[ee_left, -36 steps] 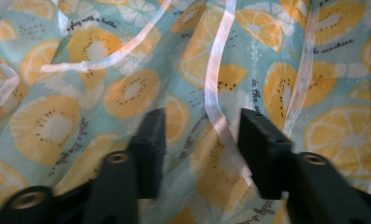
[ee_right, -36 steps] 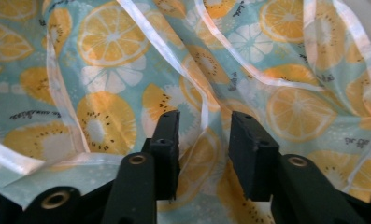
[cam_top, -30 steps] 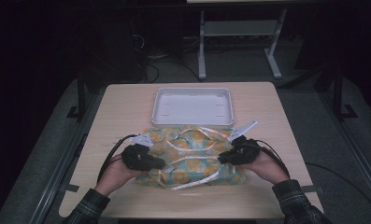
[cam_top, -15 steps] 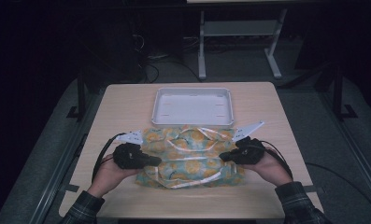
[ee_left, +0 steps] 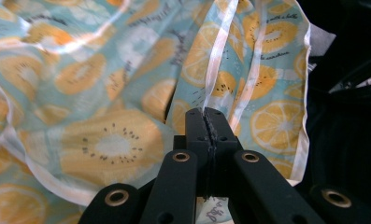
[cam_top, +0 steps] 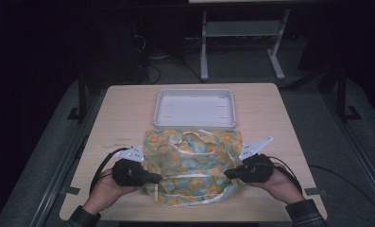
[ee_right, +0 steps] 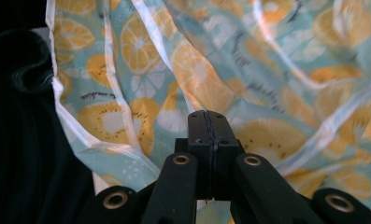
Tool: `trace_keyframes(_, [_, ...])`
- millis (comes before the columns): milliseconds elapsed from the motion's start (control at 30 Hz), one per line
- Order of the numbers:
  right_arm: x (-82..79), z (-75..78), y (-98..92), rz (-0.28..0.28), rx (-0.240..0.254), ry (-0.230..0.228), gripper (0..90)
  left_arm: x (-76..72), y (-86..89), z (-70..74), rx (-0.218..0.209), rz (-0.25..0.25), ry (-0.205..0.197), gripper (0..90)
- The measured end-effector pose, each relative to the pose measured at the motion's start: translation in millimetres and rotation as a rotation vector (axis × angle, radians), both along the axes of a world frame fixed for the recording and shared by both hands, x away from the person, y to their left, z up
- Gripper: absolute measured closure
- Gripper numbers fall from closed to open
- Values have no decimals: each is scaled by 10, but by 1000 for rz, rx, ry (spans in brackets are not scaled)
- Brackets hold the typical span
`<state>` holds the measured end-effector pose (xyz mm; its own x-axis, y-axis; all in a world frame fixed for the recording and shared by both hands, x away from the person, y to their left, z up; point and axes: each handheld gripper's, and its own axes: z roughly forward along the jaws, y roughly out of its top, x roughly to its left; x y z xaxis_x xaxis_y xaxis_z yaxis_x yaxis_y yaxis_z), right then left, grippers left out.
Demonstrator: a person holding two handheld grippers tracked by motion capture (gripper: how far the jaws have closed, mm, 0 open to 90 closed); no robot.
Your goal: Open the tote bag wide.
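A fruit-print cloth [cam_top: 192,165] lies crumpled on the near half of the wooden surface [cam_top: 123,118], just in front of a white tray [cam_top: 194,108] that sits at the middle of the far half. The cloth's far edge comes close to the tray's near rim; whether they touch cannot be told.

The left claw [cam_top: 153,178] is at the cloth's left side, held by the person's left hand [cam_top: 105,191]. In the left gripper view its jaws are pressed together with a fold of the cloth [ee_left: 127,93] pinched between them, a white hem running up from the tips of the left claw [ee_left: 206,114].

The right claw [cam_top: 230,174] is at the cloth's right side, in the right hand [cam_top: 279,184]. In the right gripper view the right claw [ee_right: 207,116] is likewise clamped tight on the cloth [ee_right: 248,70], which spreads away beyond its tips.

Both claws point inward toward each other, with the cloth bunched between them. A cable [cam_top: 100,168] loops from the left gripper across the surface.
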<state>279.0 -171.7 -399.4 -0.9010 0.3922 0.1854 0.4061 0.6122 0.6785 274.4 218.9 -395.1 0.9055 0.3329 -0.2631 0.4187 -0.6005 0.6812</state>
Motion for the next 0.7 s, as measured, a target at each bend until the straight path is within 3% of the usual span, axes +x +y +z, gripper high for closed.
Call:
trace_keyframes(400, [-175, -155, -21, 41, -32, 64, 888, -119, -99, -159, 62, -53, 33, 891])
trace_keyframes(700, [-181, -307, 12, 88, -100, 93, 888, -118, -167, -302, 123, -62, 61, 891])
